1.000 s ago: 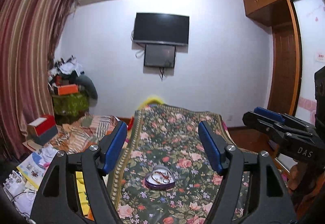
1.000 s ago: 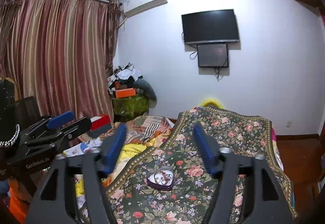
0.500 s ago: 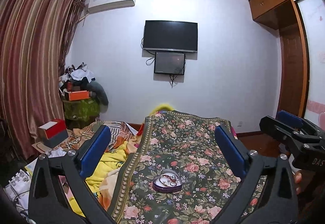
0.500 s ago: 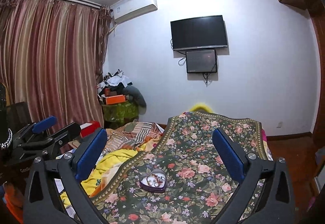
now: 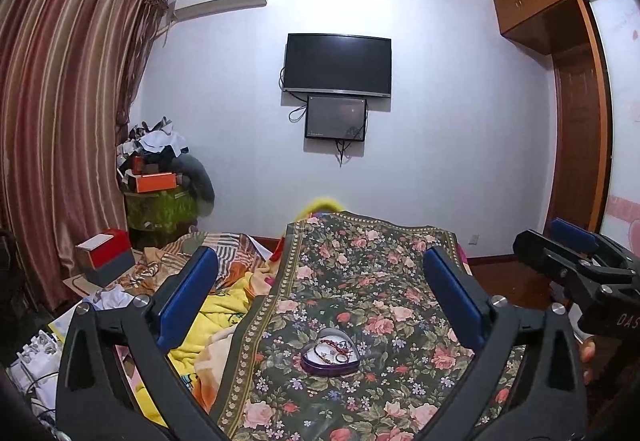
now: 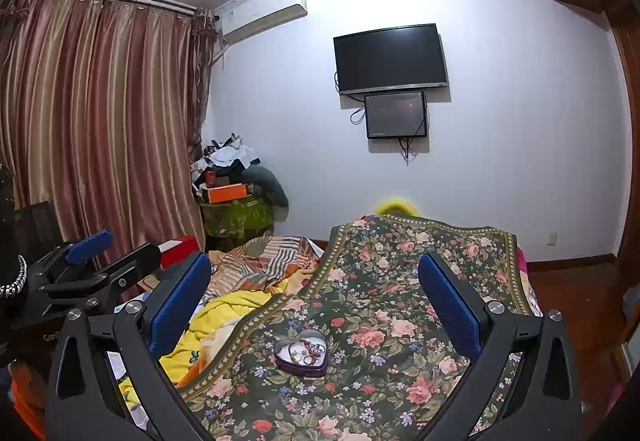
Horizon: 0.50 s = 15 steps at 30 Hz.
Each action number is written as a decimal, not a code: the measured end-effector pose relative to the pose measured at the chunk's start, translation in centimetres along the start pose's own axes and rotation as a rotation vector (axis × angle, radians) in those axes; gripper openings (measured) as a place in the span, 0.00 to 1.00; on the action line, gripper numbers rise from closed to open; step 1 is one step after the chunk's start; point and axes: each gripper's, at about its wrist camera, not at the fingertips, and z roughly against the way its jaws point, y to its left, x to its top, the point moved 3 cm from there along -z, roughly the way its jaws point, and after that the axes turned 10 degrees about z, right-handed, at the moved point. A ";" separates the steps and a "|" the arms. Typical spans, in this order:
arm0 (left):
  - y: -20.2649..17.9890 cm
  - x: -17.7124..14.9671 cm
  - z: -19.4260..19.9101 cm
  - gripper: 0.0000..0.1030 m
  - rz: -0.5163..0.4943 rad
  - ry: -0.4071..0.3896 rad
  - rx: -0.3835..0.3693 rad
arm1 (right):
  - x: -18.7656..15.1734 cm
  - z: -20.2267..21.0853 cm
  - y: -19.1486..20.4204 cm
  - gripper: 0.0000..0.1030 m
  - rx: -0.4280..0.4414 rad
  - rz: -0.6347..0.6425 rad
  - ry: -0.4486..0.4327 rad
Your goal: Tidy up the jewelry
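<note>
A purple heart-shaped tin (image 5: 331, 356) with bracelets and rings inside lies on the dark floral cloth (image 5: 372, 281) over the bed. It also shows in the right wrist view (image 6: 301, 352). My left gripper (image 5: 320, 281) is wide open and empty, held well above and behind the tin. My right gripper (image 6: 314, 281) is also wide open and empty, at a similar height. Each gripper shows at the edge of the other's view: the right one (image 5: 576, 257), the left one (image 6: 100, 257).
Yellow and striped blankets (image 5: 224, 297) are bunched left of the floral cloth (image 6: 400, 301). A red and grey box (image 5: 105, 255) and a cluttered green stand (image 5: 160, 209) are at the left by the curtain. A TV (image 5: 337, 65) hangs on the far wall.
Both grippers have opened from partly open to wide open and have tilted upward, so the tin sits lower and farther in both views.
</note>
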 end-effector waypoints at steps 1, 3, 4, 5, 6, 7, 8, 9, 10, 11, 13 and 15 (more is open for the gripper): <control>-0.1 0.0 0.0 1.00 0.000 0.001 0.001 | 0.0 0.0 0.0 1.00 0.001 0.000 0.001; -0.1 0.0 -0.1 1.00 -0.002 0.004 0.000 | 0.0 0.1 0.0 1.00 0.002 -0.002 0.003; -0.1 -0.1 -0.1 1.00 -0.002 0.004 0.000 | 0.0 0.1 0.0 1.00 0.004 -0.002 0.004; -0.1 0.0 -0.1 1.00 -0.002 0.004 0.001 | 0.0 0.0 0.0 1.00 0.005 -0.003 0.005; -0.1 0.0 -0.2 1.00 -0.002 0.004 0.001 | 0.0 0.1 0.0 1.00 0.006 -0.003 0.005; -0.1 0.0 -0.1 1.00 -0.002 0.004 0.001 | 0.1 0.1 0.0 1.00 0.006 -0.002 0.005; -0.1 0.0 -0.1 1.00 -0.002 0.004 0.001 | 0.1 0.0 0.0 1.00 0.006 -0.003 0.005; -0.1 0.0 -0.1 1.00 -0.002 0.004 0.001 | 0.1 0.0 0.0 1.00 0.006 -0.003 0.006; -0.1 -0.1 -0.2 1.00 -0.001 0.005 0.002 | 0.1 0.1 0.0 1.00 0.007 -0.004 0.006; -0.1 0.0 -0.2 1.00 -0.001 0.005 0.003 | 0.1 0.1 0.0 1.00 0.006 -0.005 0.007; 0.0 -0.1 -0.3 1.00 0.001 0.008 0.005 | 0.1 0.1 0.1 1.00 0.008 -0.005 0.007; 0.1 -0.2 -0.4 1.00 0.003 0.013 0.005 | 0.1 0.1 0.1 1.00 0.007 -0.004 0.008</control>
